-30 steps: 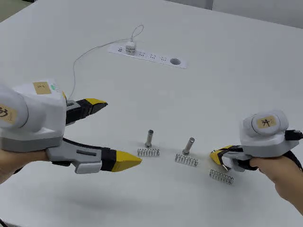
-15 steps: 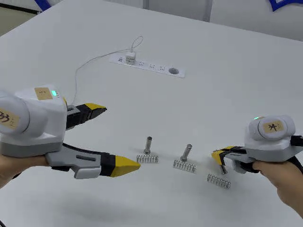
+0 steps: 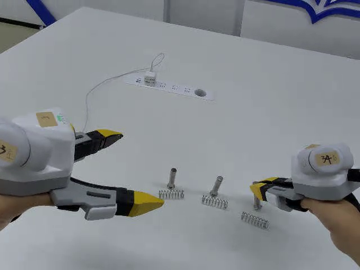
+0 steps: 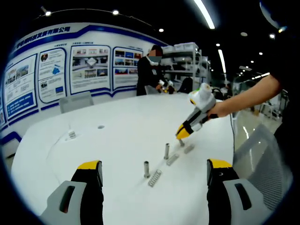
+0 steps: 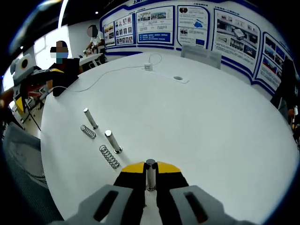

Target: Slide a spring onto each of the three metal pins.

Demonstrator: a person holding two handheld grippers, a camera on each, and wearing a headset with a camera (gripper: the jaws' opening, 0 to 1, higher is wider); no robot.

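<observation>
Three springs are lying flat on the white table [image 3: 270, 112], and none of them is sitting on a pin yet, so the whole task is looking to be ahead. At the left, the left gripper [image 3: 136, 167] is hovering with its jaws spread wide and carrying nothing. The left pin [image 3: 172, 178] is standing on end with its long axis pointing up. The left spring [image 3: 171, 194] is lying just on its near side, its axis running left to right. The middle pin [image 3: 216, 185] is standing likewise, appearing to lean a little in the head view, and the middle spring [image 3: 215, 202] is lying just near of it, also running left to right. The right pin [image 5: 150, 176] is standing upright between the closed jaws of the right gripper [image 3: 259, 190], which is pinching its shaft. The right spring [image 3: 255, 220] is lying just near of it, slanting slightly toward the near right.
</observation>
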